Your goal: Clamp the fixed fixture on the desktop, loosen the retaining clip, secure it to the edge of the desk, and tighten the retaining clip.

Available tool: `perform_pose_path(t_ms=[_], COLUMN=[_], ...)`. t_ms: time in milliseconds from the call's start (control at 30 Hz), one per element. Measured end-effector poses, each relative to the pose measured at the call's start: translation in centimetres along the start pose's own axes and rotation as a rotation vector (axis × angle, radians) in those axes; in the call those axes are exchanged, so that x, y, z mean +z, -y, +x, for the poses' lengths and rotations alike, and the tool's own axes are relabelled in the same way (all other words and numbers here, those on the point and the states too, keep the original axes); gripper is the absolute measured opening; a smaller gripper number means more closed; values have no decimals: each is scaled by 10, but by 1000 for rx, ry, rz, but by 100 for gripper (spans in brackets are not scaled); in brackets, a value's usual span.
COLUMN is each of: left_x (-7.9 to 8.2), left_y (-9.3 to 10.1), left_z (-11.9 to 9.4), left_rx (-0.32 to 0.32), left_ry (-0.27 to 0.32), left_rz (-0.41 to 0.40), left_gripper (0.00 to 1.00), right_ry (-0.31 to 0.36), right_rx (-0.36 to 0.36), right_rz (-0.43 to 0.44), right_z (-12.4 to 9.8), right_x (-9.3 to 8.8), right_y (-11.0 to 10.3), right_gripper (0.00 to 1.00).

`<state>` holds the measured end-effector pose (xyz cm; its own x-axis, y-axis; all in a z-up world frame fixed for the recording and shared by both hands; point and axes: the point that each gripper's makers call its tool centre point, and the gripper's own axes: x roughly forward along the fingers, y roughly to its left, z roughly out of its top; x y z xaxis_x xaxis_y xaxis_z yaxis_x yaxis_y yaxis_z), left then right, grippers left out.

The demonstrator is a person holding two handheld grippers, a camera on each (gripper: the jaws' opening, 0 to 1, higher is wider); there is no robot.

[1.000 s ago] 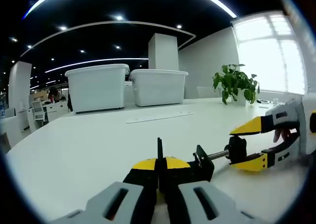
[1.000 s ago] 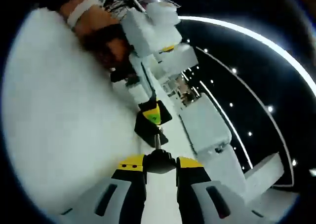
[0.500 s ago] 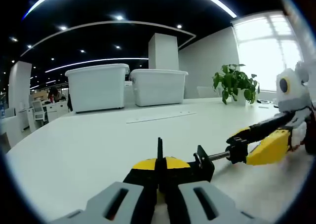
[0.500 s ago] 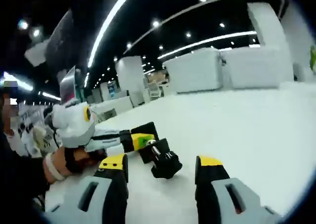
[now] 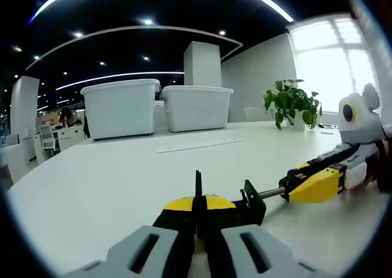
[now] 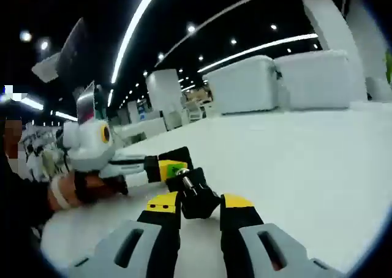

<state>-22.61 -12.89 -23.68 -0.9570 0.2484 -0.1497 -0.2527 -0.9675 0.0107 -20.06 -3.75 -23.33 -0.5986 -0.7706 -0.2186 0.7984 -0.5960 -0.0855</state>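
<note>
Bins: two white lidded storage bins, the left bin [image 5: 120, 108] and the right bin [image 5: 196, 108], stand side by side at the far side of the worktop [image 5: 110, 192]; the lids are on, so their contents cannot be told.
Paper strip: one flat white strip [image 5: 197, 145] lies on the worktop in front of the bins.
Plant: one green potted plant [image 5: 293, 101] stands to the right, by the bright window.
Fixture: one black clamp fixture [image 5: 252, 202] lies on the worktop, its upright plate [image 5: 198, 195] between the left fingers, its metal screw rod [image 5: 269, 193] running right to a black knob [image 6: 197, 201].
Left gripper: the left gripper [image 5: 198, 212] has its yellow-tipped fingers [image 5: 179, 206] drawn narrow, pressed on the plate of the fixture from both sides; in the right gripper view it comes in from the left [image 6: 160, 168], held by a hand [image 6: 86, 188].
Right gripper: the right gripper [image 6: 198, 206] has its fingers [image 6: 163, 203] set narrow on either side of the knob, touching it; in the left gripper view it reaches in from the right [image 5: 313, 184].
</note>
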Motion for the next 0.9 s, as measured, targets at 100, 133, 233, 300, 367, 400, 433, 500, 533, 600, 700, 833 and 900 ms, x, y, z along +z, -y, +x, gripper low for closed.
perform_pose_path(t_ms=[100,133,233,300,367,400,433,500,533,600,700,833,900], left_x=[0,0,0,0,0,0,0,0,0,0,0,0,0], left_y=[0,0,0,0,-1,-1,-1,-1,0,0,0,1,1], left_z=[0,0,0,0,1,0,0,0,0,0,1,0,0], left_rx=[0,0,0,1,3,2,2,2,2,2,1,0,0], left_ry=[0,0,0,0,-1,-2,-2,-1,-2,-1,-1,-1,-1], left_rz=[-1,-1,-1,-2,-4,-10,-8,-5,-1,3,2,2,2], left_gripper=[4,4,4,4,4,4,4,4,4,4,4,4,4], right_ry=[1,0,10,11,30,22,21,7,-3,7,32,10,17], right_rx=[-31,-42,-63,-85,-102,-101,-102,-87,-66,-25,10,26,16], right_rz=[-333,-353,-550,-750,-859,-828,-826,-604,-428,-154,165,505,555], right_z=[0,0,1,1,-1,-1,0,0,0,1,-1,-2,-1], right_x=[2,2,3,3,6,4,4,-1,-5,-1,5,-5,-7], right_y=[-6,-7,-8,-11,-15,-17,-16,-12,-13,-12,-8,1,8], right_gripper=[23,23,23,23,23,23,23,24,26,33,43,44,36])
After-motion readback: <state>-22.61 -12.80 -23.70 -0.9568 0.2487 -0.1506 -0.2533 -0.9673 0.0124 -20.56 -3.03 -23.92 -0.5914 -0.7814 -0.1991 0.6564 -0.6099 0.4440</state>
